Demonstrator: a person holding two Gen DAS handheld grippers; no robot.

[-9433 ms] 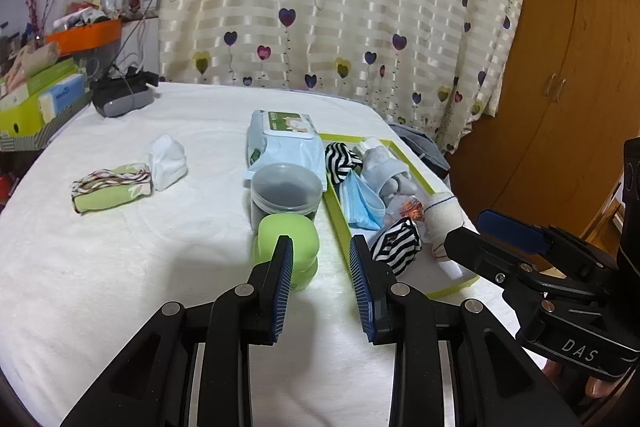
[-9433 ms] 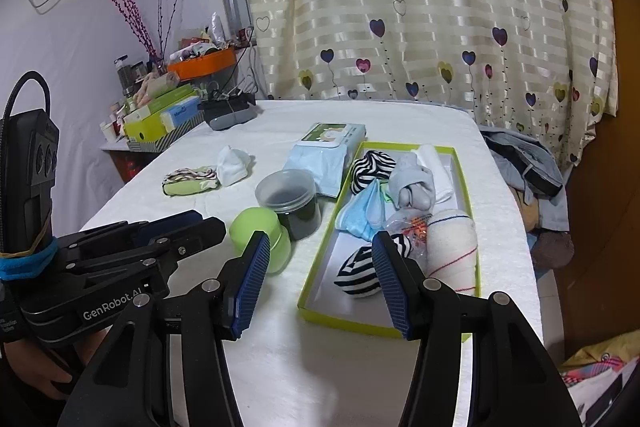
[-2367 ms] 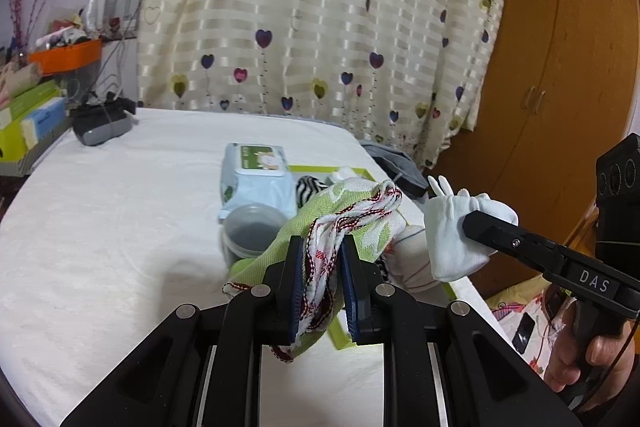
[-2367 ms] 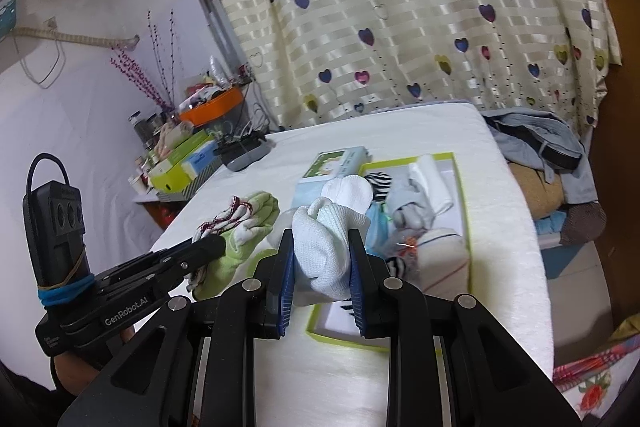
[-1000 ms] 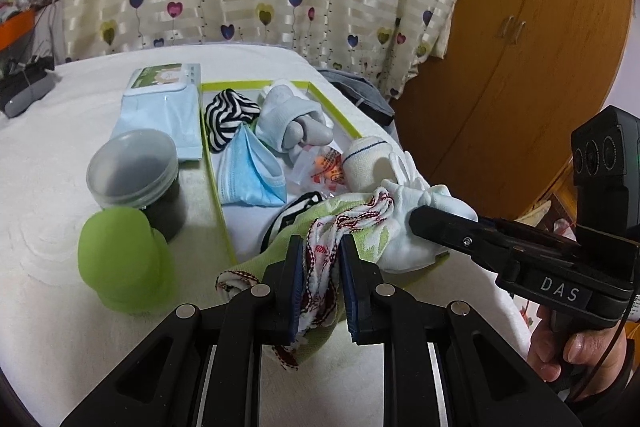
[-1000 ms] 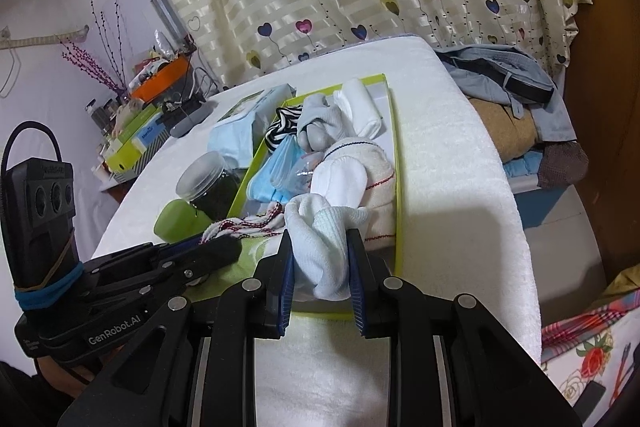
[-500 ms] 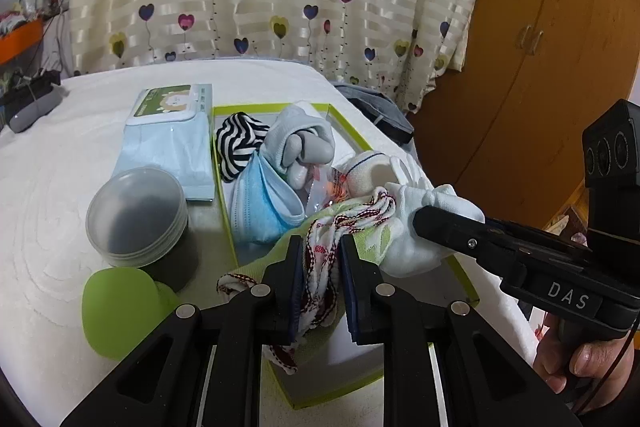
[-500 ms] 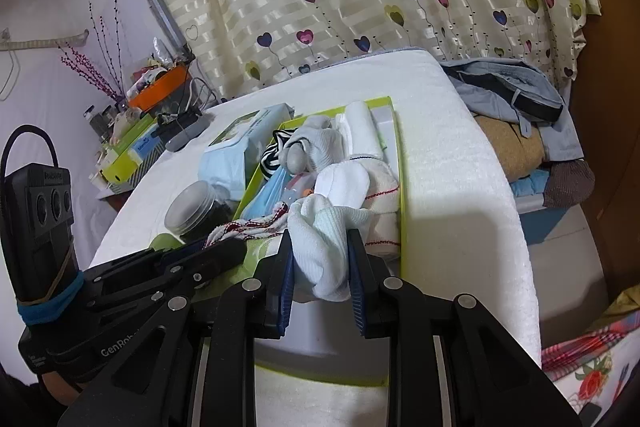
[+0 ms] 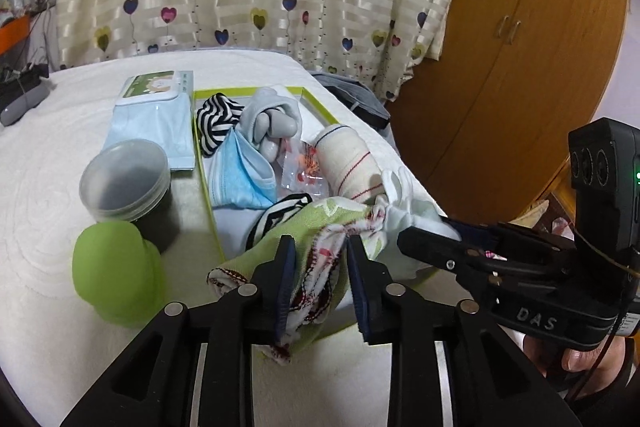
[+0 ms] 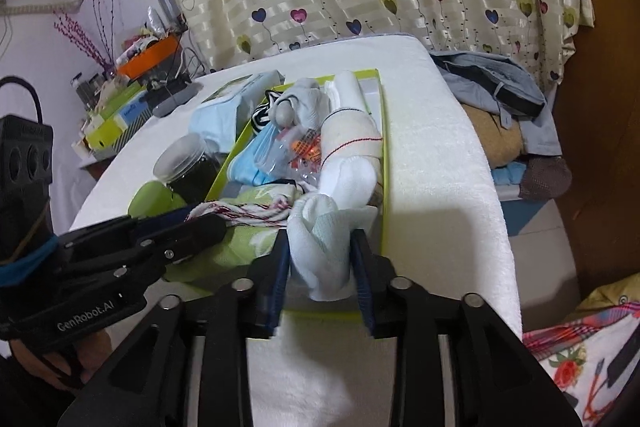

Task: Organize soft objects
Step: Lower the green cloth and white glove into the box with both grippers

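Note:
The green cloth with red-and-white trim (image 9: 316, 223) lies between the fingers of my left gripper (image 9: 320, 267), draped over the near end of the green-rimmed tray (image 9: 200, 147). Its jaws are opening and the pads no longer squeeze it. The white sock (image 10: 320, 247) sits between the fingers of my right gripper (image 10: 320, 267), also at the tray's (image 10: 384, 167) near end. Those jaws are opening too, and the sock has puffed out loose. The two grippers stand side by side, the right gripper (image 9: 412, 239) close beside the left gripper (image 10: 200, 227).
The tray holds a blue mask (image 9: 244, 171), a striped sock (image 9: 216, 119), grey socks (image 9: 272, 123) and a cream rolled sock (image 9: 348, 159). Left of it stand a green cup (image 9: 116, 275), a grey-lidded jar (image 9: 124, 179) and a wipes pack (image 9: 156, 115). Clothes (image 10: 500, 87) are piled beyond the right edge.
Both pairs of jaws have widened. The green cloth and the white sock have slackened and settled onto the near end of the tray. Both hands stay over the tray.

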